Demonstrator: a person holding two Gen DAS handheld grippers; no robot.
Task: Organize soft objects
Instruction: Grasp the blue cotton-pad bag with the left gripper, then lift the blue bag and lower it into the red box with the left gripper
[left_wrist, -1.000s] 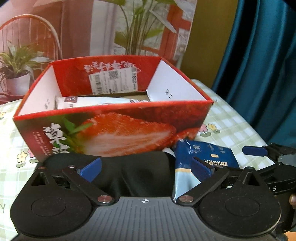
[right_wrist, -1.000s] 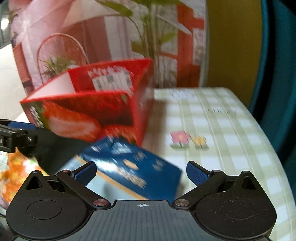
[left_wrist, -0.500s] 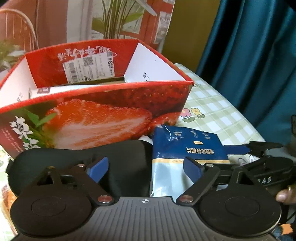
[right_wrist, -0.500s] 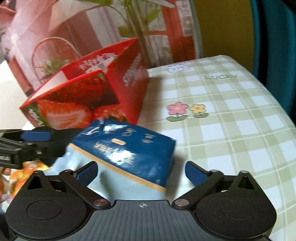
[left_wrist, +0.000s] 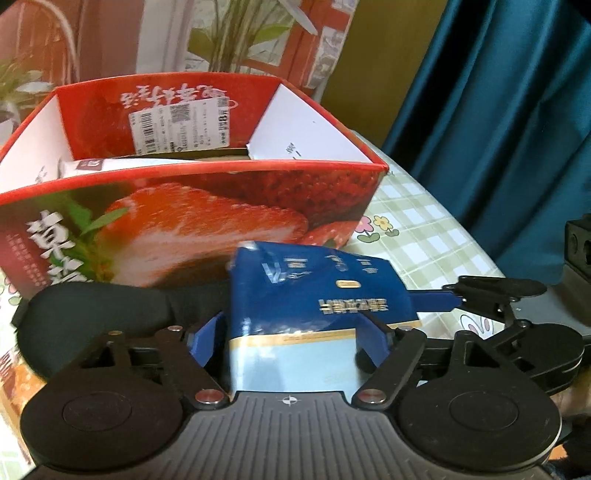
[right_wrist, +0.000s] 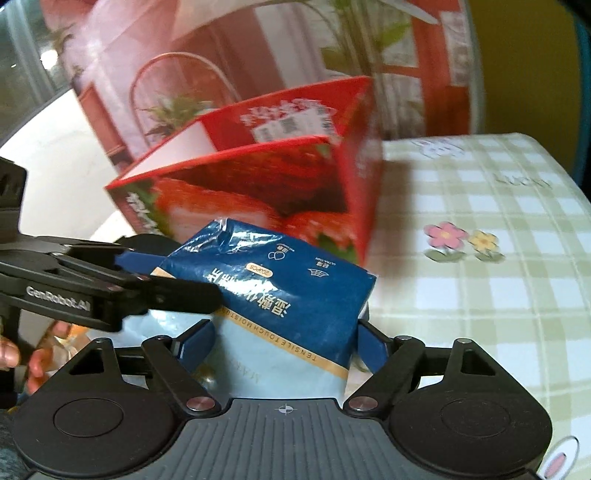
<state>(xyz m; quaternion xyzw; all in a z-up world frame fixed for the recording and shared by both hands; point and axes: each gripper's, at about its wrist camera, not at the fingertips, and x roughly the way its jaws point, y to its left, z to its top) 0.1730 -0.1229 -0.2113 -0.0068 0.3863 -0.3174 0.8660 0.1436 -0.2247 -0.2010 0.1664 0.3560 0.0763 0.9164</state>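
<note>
Both sets of tongs, wide a second ago, are closing on the blue tissue pack (left_wrist: 317, 295) in front of the strawberry box (left_wrist: 207, 206); left gripper (left_wrist: 291, 339) and right gripper (right_wrist: 284, 343) pads touch its sides. Two-handed lift into box looks next.

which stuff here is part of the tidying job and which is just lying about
Part of the job:
- blue tissue pack, between both closing grippers
- left gripper
- right gripper
- red strawberry box
- black soft item

Lying about:
- checked tablecloth
- teal curtain
</note>
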